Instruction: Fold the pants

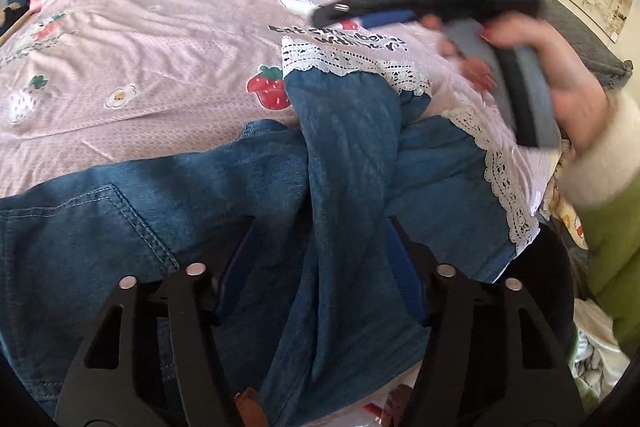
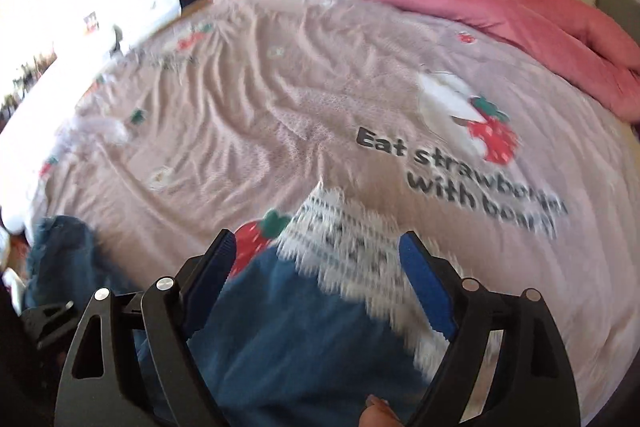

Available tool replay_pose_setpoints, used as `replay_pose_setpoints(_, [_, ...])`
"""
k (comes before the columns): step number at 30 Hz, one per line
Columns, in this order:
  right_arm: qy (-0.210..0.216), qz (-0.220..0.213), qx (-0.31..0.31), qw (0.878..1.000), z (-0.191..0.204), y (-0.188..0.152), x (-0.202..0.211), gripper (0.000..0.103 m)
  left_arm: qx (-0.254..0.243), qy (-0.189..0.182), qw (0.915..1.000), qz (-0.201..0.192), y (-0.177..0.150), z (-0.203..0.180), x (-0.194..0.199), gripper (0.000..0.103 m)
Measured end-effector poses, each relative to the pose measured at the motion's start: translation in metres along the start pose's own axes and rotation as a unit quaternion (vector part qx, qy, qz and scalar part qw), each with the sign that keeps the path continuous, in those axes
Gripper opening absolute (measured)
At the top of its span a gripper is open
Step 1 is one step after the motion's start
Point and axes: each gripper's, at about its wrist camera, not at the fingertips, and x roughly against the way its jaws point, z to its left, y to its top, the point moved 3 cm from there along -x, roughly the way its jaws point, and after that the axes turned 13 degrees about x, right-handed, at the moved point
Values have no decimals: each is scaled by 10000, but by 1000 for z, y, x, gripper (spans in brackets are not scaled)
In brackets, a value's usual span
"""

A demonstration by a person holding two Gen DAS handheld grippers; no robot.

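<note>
Although the right-wrist view is blurred, the pants [image 1: 348,163] can be made out lying rumpled on the near part of the bed [image 1: 160,75], on its pink strawberry-print cover, one lace-trimmed leg crossed over the other. The left gripper [image 1: 320,291] is set over a raised fold of denim; its jaws stand part-open with the cloth between them, and no pressing of the pads is seen. The right gripper [image 2: 320,291] is held above the lace hem [image 2: 344,235], jaws wide apart and empty. The denim is judged soft, limp and moderately heavy, likely to sag and drag when lifted. A hold is best taken at a thick seam, the waistband, or just behind the lace, which is judged delicate and apt to snag.
</note>
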Motion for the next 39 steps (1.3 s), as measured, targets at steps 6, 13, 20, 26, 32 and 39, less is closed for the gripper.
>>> replay_pose_setpoints(6, [95,752,229,9969,0,25,-55,78,17,-256,9996,72,2,0,1,38])
replay_pose_setpoints(13, [290,1194,446,9914,8,25,-73,11,-32,-398,9991,173,-1,-3,-2,33])
replay_pose_setpoints(20, [607,-19,-252,9978,-25,6,10,10,-3,-478,9987,168,-1,-3,-4,33])
replay_pose_setpoints(26, [713,-804,-978,9894,-60,-45,88,10,-85,-729,9970,230,-4,-9,-4,33])
replay_pose_setpoints(32, [797,-1054,-1359,9819,-61,-121,127,10,-349,-810,9954,365,-12,-23,-9,32])
replay_pose_setpoints(39, [941,-1163,-1885,9706,-57,-196,143,10,-816,-268,9955,402,-21,-36,-17,16])
